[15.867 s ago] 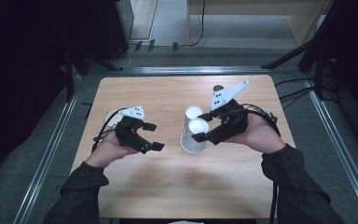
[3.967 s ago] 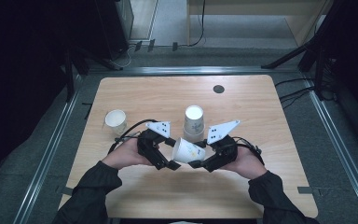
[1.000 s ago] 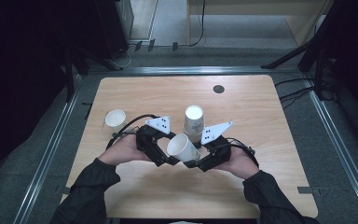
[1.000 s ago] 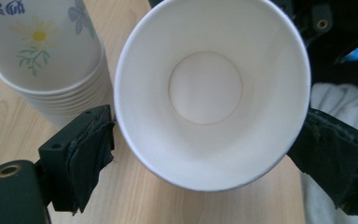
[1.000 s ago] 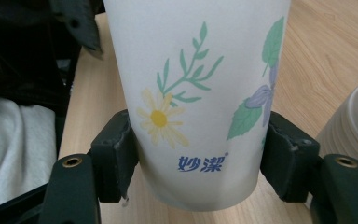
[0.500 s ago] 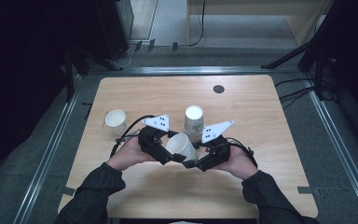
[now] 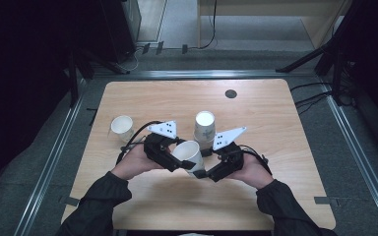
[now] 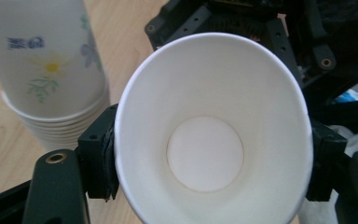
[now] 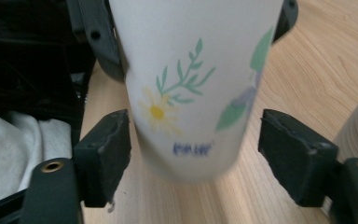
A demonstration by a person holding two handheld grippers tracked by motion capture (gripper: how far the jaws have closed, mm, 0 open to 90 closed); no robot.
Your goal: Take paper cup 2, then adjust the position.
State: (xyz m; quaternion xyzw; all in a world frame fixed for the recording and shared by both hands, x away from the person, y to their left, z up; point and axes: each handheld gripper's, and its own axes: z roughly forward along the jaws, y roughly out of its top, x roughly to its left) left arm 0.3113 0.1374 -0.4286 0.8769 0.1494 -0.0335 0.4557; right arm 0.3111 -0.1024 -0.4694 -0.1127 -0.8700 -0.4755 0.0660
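A white paper cup (image 7: 189, 153) with a flower print hangs tilted above the table between both grippers. My left gripper (image 7: 179, 160) is shut on its rim: in the left gripper view both pads (image 8: 100, 158) press the cup's (image 8: 205, 154) sides, and these jaws have just been closing. My right gripper (image 7: 204, 169) has just been opening. In the right gripper view its pads (image 9: 107, 154) stand apart from the cup's base (image 9: 191, 93), with a gap on each side.
An upside-down stack of cups (image 7: 204, 129) stands just behind the grippers, also near in the left gripper view (image 8: 46, 70). A single upright cup (image 7: 122, 128) sits at the left of the wooden table (image 7: 275, 187). A small black disc (image 7: 231, 93) lies at the back.
Both hands have stayed where they were, with the cup between them. The left jaws have drawn in on the cup's rim. Long before, the right gripper was at the stack.
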